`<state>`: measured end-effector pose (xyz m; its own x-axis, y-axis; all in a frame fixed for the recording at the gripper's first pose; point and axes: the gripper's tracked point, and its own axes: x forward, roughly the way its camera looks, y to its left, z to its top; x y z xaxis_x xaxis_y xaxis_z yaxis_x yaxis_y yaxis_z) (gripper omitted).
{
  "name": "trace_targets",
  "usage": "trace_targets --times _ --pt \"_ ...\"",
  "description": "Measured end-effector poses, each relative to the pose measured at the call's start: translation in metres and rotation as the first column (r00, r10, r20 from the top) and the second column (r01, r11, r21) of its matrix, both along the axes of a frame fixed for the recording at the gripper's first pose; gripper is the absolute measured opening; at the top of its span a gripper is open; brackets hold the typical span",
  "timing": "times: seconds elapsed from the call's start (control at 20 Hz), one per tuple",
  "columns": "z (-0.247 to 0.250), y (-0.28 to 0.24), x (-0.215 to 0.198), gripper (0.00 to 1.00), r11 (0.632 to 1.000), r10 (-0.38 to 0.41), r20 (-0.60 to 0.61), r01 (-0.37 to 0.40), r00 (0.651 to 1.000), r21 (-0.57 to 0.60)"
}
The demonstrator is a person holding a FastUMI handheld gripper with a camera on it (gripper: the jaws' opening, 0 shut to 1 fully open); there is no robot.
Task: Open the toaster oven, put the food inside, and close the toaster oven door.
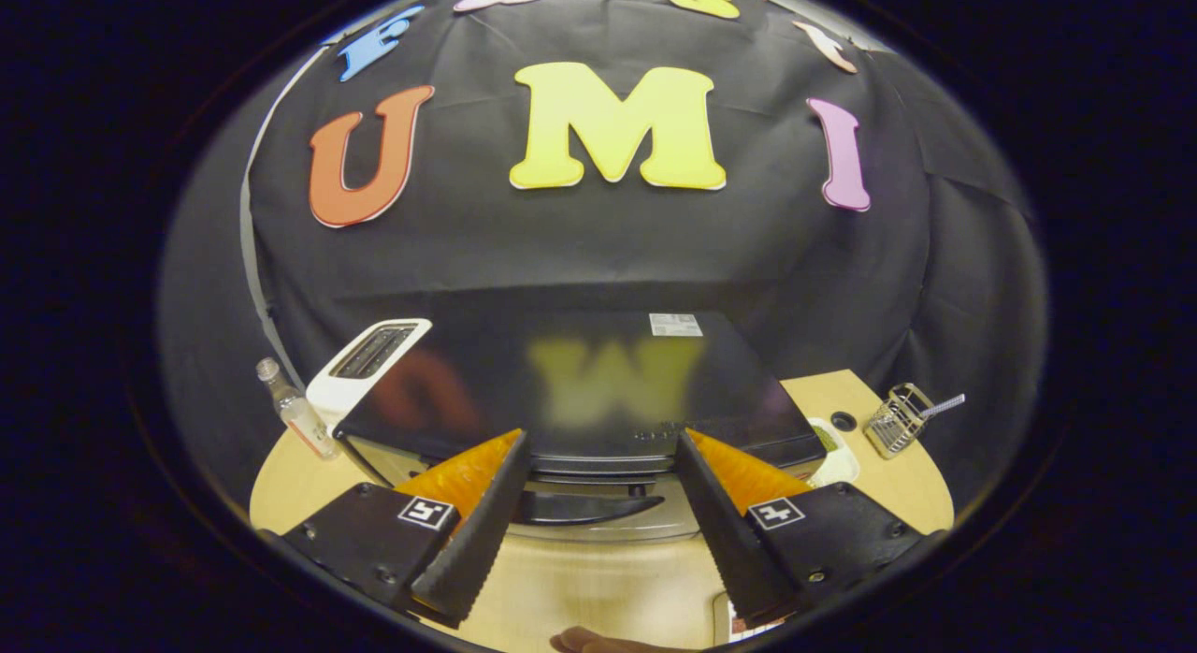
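The claw hangs with its fingers spread wide, gripping nothing. Just ahead sits the glossy black toaster oven, its door handle between the fingers.

the black glossy-topped toaster oven sits on the tabletop, door shut, its handle just ahead between the spread fingers.

Tool fingers spread wide, toaster oven just ahead, its door handle between them
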<state>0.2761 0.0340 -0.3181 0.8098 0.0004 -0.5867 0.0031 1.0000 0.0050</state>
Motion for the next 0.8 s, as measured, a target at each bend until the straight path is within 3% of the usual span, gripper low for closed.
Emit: trace_targets --times 0.8 --pt "-0.016 0.001 -0.105 1.0 0.998 0.028 -0.018 -0.029 0.999 -0.058"
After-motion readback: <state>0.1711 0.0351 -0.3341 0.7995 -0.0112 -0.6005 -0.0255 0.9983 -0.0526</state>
